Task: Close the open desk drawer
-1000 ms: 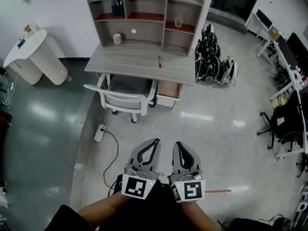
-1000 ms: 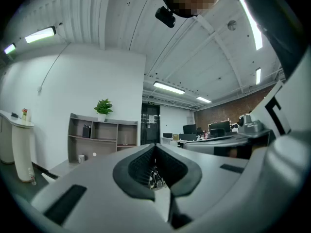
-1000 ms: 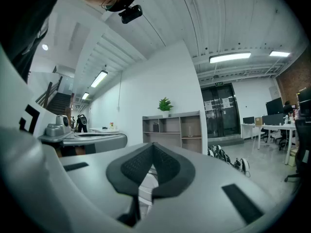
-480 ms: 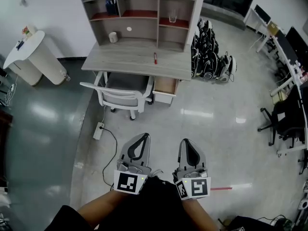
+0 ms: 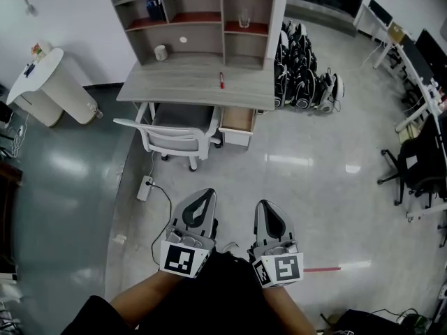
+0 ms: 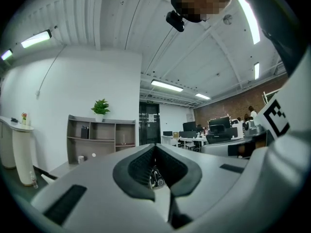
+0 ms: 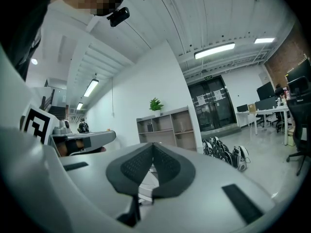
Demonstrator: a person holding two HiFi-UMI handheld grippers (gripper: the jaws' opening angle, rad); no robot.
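Fingers (image 6: 138,168) of the left gripper (image 5: 207,195) and of the right gripper (image 5: 263,205) are clenched on nothing. Both grippers are held level over the floor, well short of the tabletop (image 5: 181,89). Drawer (image 5: 238,118) stands pulled out under the right end of the tabletop, just right of the chair (image 5: 174,135). It is probably a stiff, light box on runners; push squarely on the centre of its pale front panel to avoid skewing. Compared with one second ago, the grippers stand slightly wider apart, and the tabletop sits higher and further left in the head view.
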